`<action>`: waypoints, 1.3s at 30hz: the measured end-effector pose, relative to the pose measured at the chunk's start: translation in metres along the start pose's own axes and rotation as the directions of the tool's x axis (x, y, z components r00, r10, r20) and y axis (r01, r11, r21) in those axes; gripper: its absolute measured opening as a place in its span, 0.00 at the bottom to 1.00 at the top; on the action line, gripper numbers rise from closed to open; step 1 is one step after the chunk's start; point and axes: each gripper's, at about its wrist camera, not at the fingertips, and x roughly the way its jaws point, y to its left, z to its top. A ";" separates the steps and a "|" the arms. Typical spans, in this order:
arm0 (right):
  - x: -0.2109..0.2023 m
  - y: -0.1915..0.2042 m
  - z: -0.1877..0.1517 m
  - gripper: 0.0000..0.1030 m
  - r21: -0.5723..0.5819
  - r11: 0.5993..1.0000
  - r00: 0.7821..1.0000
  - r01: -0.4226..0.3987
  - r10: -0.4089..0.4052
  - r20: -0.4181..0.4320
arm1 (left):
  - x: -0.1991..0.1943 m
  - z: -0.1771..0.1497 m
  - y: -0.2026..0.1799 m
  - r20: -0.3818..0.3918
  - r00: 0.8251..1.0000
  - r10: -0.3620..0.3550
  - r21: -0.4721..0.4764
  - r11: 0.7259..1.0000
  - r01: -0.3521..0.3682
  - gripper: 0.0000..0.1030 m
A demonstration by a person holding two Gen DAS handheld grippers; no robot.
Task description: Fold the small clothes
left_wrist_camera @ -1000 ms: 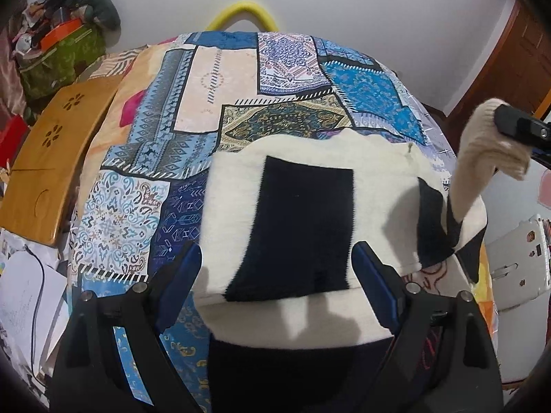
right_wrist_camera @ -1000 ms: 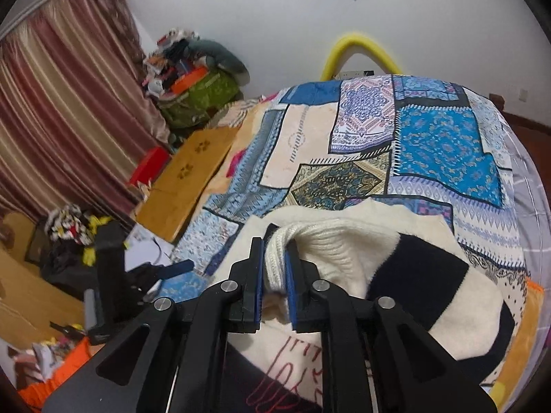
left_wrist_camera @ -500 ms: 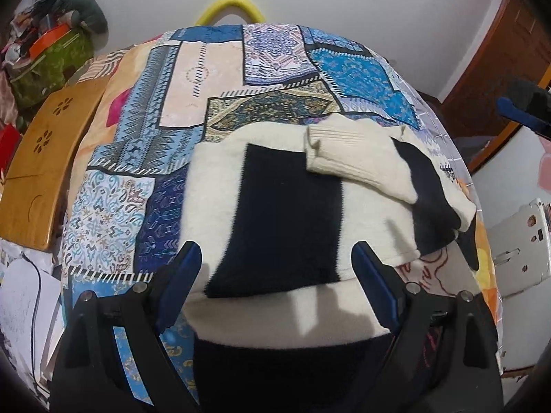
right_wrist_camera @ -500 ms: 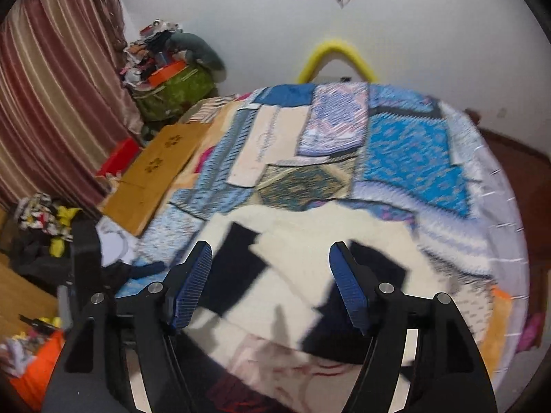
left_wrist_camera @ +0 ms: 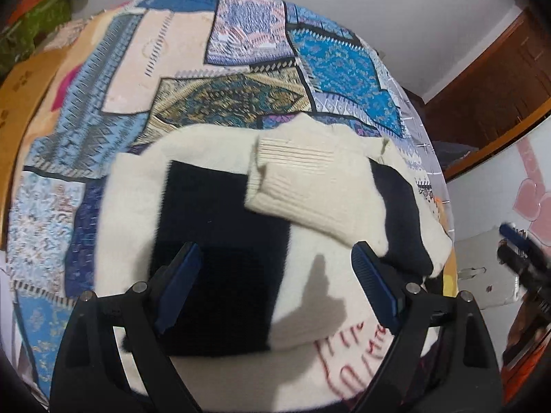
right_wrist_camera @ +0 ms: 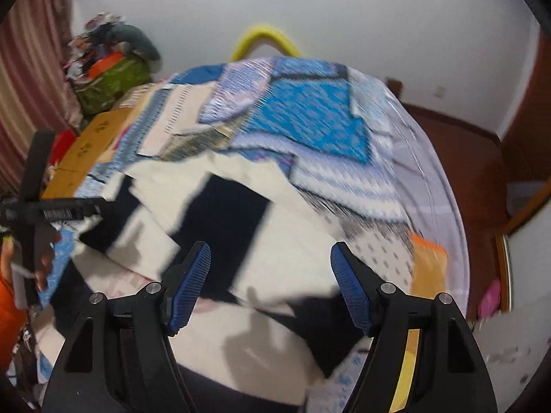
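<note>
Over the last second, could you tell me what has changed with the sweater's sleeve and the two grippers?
The right gripper has just opened and let go of the cream sleeve, which it held lifted; the sleeve now lies folded across the sweater, and nothing is between its jaws. The left gripper stayed open above the sweater, holding nothing. The sweater remains on the patchwork bedspread.

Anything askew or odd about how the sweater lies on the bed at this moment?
One thing: the cream sleeve lies slanted across the black-and-cream sweater with its ribbed cuff bunched, not squared to the body. Both claws, left and right, are open with nothing gripped. Nothing looks damaged.
</note>
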 end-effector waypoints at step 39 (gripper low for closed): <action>0.031 -0.072 -0.101 0.67 0.314 0.943 0.991 -0.108 0.129 -0.046 | -0.131 0.043 -0.098 0.391 0.919 0.056 0.196 0.970 -0.142 0.12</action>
